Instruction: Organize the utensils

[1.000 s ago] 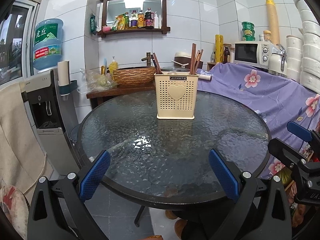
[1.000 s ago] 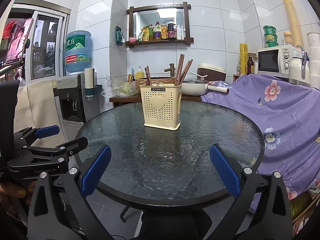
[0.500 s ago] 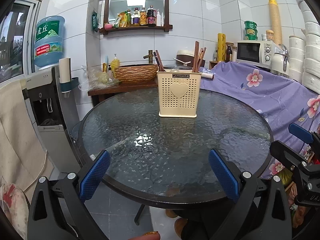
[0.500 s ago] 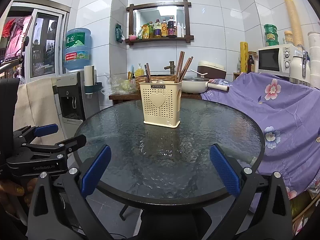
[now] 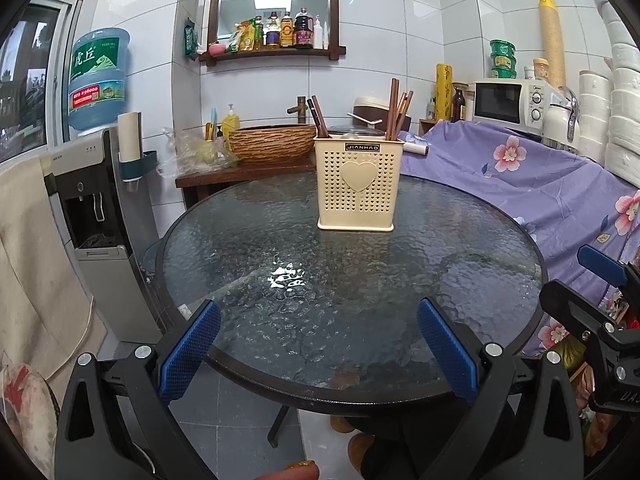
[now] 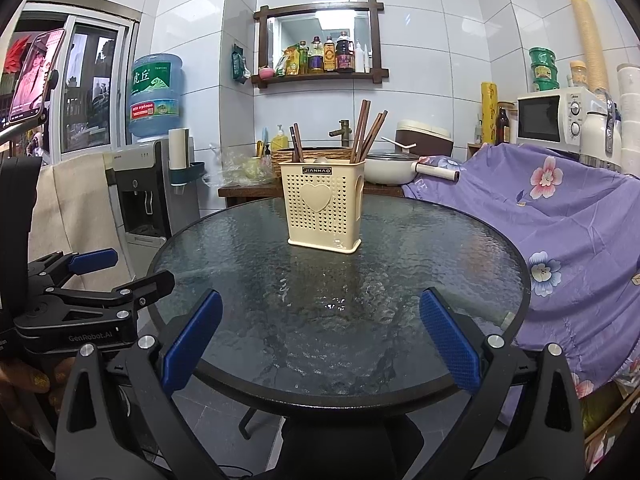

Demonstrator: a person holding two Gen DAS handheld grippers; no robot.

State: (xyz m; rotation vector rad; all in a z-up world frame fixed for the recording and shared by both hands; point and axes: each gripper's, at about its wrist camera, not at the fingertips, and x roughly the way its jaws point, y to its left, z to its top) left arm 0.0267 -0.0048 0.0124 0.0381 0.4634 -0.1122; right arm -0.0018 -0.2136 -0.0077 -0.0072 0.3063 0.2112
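Note:
A cream perforated utensil holder with a heart on its front stands upright past the middle of the round glass table. Several brown chopsticks stick out of its top, a larger bunch on the right and fewer on the left. My left gripper hangs open over the table's near edge with nothing between its blue pads. My right gripper is open too, likewise over the near edge and holding nothing. Each gripper shows at the side of the other's view.
A water dispenser with a blue bottle stands left of the table. A purple flowered cloth covers furniture on the right, with a microwave behind it. A woven basin and a pot sit behind the holder.
Both views have tilted slightly, so the holder and table sit a little higher in frame. Both grippers stay open and hold nothing.

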